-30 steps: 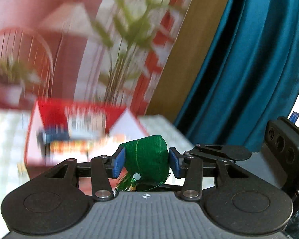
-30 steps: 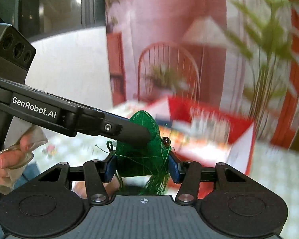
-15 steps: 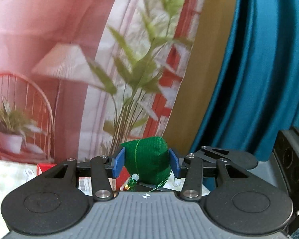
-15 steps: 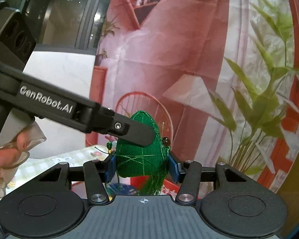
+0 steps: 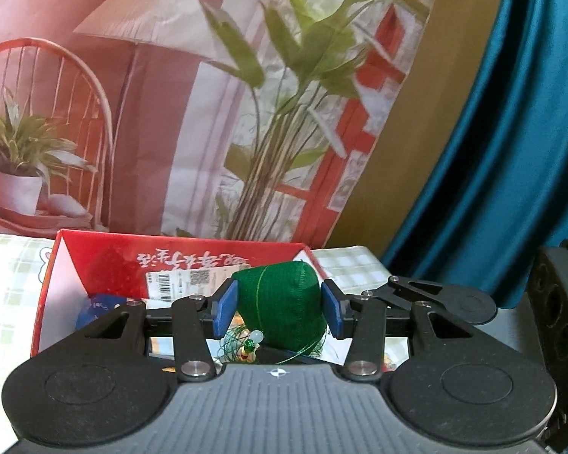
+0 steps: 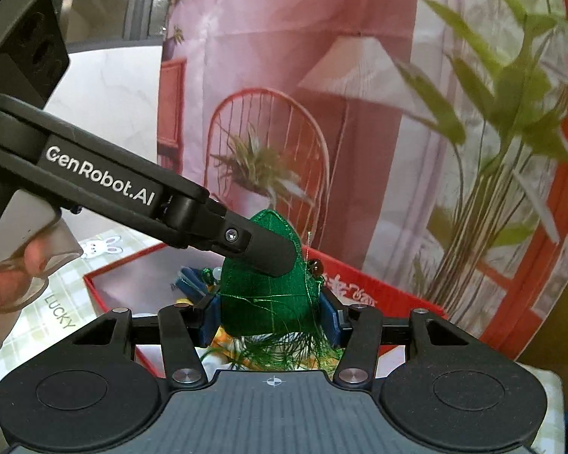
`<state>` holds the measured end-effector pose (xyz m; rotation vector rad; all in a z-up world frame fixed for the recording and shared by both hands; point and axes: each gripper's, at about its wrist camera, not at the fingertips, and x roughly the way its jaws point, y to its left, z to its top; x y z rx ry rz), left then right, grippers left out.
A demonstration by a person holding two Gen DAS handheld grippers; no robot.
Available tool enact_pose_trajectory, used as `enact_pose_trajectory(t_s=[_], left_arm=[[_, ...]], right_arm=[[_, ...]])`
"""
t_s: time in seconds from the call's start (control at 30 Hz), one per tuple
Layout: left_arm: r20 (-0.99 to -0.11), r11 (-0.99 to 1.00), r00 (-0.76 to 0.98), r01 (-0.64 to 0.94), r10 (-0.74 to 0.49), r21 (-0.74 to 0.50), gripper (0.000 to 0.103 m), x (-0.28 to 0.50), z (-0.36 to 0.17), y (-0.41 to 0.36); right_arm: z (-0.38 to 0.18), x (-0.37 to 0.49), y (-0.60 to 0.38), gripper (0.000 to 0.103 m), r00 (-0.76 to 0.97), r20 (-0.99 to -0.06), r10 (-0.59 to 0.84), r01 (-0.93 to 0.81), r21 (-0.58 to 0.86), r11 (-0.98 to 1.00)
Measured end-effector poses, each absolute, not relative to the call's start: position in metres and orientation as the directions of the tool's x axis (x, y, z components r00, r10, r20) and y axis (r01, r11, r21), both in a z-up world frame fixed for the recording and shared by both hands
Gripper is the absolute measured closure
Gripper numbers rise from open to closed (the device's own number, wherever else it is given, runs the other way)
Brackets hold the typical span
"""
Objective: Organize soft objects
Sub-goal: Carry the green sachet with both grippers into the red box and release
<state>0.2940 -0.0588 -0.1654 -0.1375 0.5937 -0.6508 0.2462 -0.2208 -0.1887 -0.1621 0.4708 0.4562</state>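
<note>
A green stuffed sachet (image 5: 280,302) with gold thread, beads and a tassel is held between both grippers. My left gripper (image 5: 278,312) is shut on it, its blue pads (image 5: 223,312) pressing the sides. My right gripper (image 6: 270,319) is shut on the same sachet (image 6: 269,295). A finger of the left gripper (image 6: 261,247) crosses its upper part in the right wrist view. The sachet hangs above an open red box (image 5: 72,253) with white inner walls; the red box also shows in the right wrist view (image 6: 106,287). Small items lie inside the box, partly hidden.
The box stands on a checked tablecloth (image 5: 3,265) printed with a rabbit (image 6: 106,246). A printed backdrop (image 5: 151,94) of a lamp, chair and plants rises just behind the box. A teal curtain (image 5: 511,132) hangs at the right.
Both grippers tilted up and then back down with the sachet still held. The red box left the view half a second ago and is back below the sachet now.
</note>
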Motion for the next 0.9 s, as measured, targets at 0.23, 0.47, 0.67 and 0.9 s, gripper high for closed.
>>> enact_pose_trajectory(t_s=[0.23,0.47,0.67,0.9], left_arm=[[-0.506,0.828,0.656,0.47,-0.56,-0.306,0.054,0.306,-0.17,-0.05],[-0.538,0.866,0.679,0.414,-0.499,-0.279,0.053,0.305,-0.177,-0.032],[-0.55,0.887,0.696,0.388,-0.461,-0.251,0.053,0.295,-0.178,-0.018],[-0.572,0.9,0.696,0.358,-0.434,-0.248,0.053,0.276,-0.184,-0.006]], right_arm=[[-0.205,0.279,-0.226,0.055,0.762,-0.559,0.328,-0.413,-0.03,0.91],[-0.22,0.301,-0.229,0.047,0.767,-0.613,0.192,-0.305,-0.084,0.949],[-0.218,0.293,-0.242,0.038,0.796,-0.584,0.159,-0.253,-0.082,0.964],[-0.211,0.267,-0.246,0.039,0.818,-0.551,0.164,-0.237,-0.063,0.97]])
